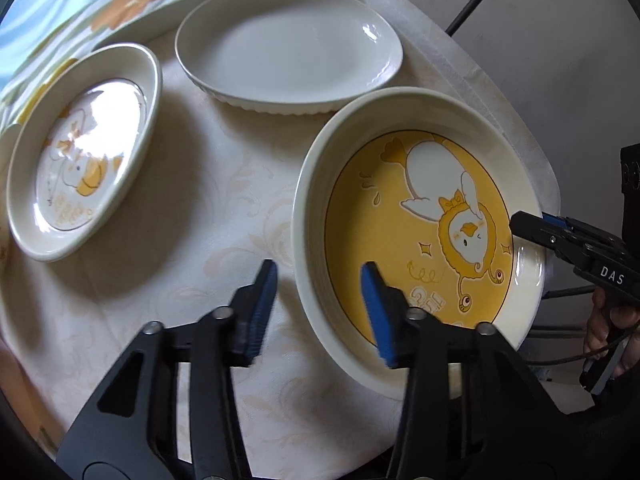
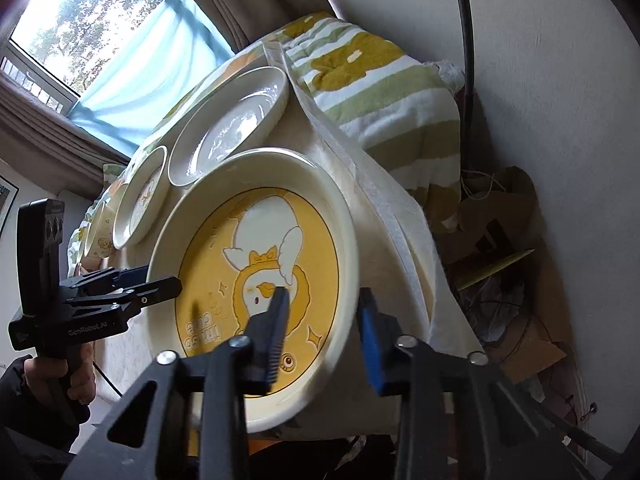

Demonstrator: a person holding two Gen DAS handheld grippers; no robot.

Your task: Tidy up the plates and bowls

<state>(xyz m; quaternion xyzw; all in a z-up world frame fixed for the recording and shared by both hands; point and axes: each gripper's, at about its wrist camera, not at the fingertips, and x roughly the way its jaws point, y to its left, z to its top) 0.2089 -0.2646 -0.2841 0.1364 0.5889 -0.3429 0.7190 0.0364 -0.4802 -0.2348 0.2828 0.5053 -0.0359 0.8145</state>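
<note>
Table [image 1: 192, 208]: cream patterned cloth, four pieces of crockery on it, well spread

Yellow duck plate [image 1: 420, 240]: largest piece, deep rim. It sits flat at the table corner nearest the person, its far edge just beside the white oval dish [image 1: 288, 44]. Roughly round, so no long axis worth aligning to

White oval dish: plain, long axis running across the left wrist view, behind the yellow plate

Small duck plate [image 1: 84, 152]: off to the left, apart from both of the others. A small bowl [image 2: 100, 236] lies beyond it at the far end of the row, mostly hidden

Left gripper [image 1: 320, 312]: pointing steeply down over the plate's left rim. Fingers [image 1: 260, 312] apart and straddling the rim, one outside over the cloth, the other inside over the yellow face. Gap visible on both sides, nothing clamped

Right gripper [image 2: 324, 336]: same arrangement on the opposite rim, one finger inside, one outside just beside the edge. Fingers parted; contact cannot be confirmed through the blur, reads as not yet gripping

Key relation: the two grippers face each other across the plate, rim wall upright between each pair of fingers. Judgement: squeezing both pairs should give a two-handed lift, presumably towards stacking. Risk is uneven bite, tilting the plate
</note>
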